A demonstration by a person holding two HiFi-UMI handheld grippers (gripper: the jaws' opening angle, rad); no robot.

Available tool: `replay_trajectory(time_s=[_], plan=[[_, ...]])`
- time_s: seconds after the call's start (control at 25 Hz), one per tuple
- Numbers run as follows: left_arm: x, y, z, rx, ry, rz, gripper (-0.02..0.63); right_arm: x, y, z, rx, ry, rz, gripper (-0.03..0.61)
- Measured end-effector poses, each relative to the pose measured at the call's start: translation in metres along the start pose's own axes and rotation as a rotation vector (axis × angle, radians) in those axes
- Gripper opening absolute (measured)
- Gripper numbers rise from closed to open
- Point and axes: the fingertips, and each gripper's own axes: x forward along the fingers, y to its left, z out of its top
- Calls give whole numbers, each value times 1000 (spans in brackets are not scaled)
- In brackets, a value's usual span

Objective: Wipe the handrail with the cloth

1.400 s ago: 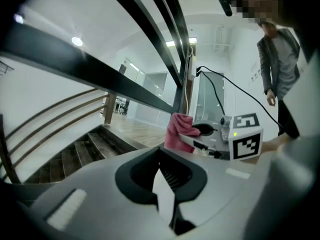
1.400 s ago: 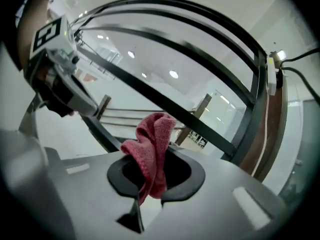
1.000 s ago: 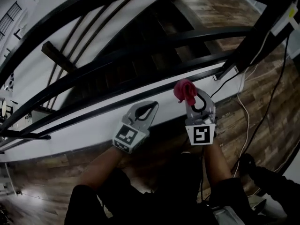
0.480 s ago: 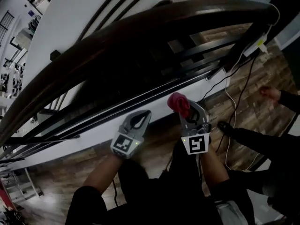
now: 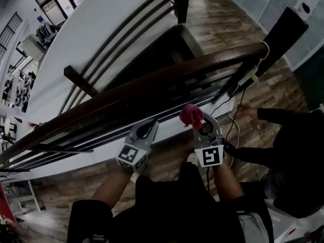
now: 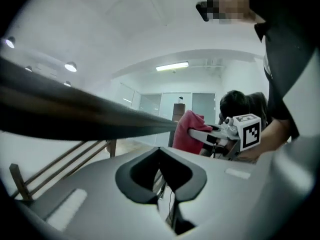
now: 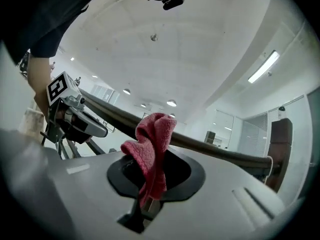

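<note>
Handrail (image 5: 152,87): dark wood, long axis diagonal in head view, low at left and rising to upper right, just beyond both grippers. Right gripper (image 5: 199,122) clamps red cloth (image 5: 191,114), bunched upright close under the rail. Left gripper (image 5: 146,128) has its jaws together, holding nothing.

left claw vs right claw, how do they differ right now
The right claw is shut on the pink cloth; the left claw is shut on nothing. In the head view the left claw leans rightward, the right claw slightly leftward. Shared: both are grey, carry a marker cube, and point up toward the dark handrail.
</note>
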Motion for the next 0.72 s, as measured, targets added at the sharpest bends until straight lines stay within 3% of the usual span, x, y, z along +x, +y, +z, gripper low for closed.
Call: replay_trajectory(time_s=[0.24,0.4,0.56,0.72], plan=[[-9,2,66,20,-69,29,-2,2,-27,49,-4,-57,-18,46],[-27,13,104,-13,-133,47,-2,2,-38,84,9,-136,-31,46],[-58,15,129,-2,-193,20,-2,1,-23,100,-21,-138,-38,46],[-87,28,139,23,-218,-18,-2,-4,-1,119,-3,-139,-98,46]])
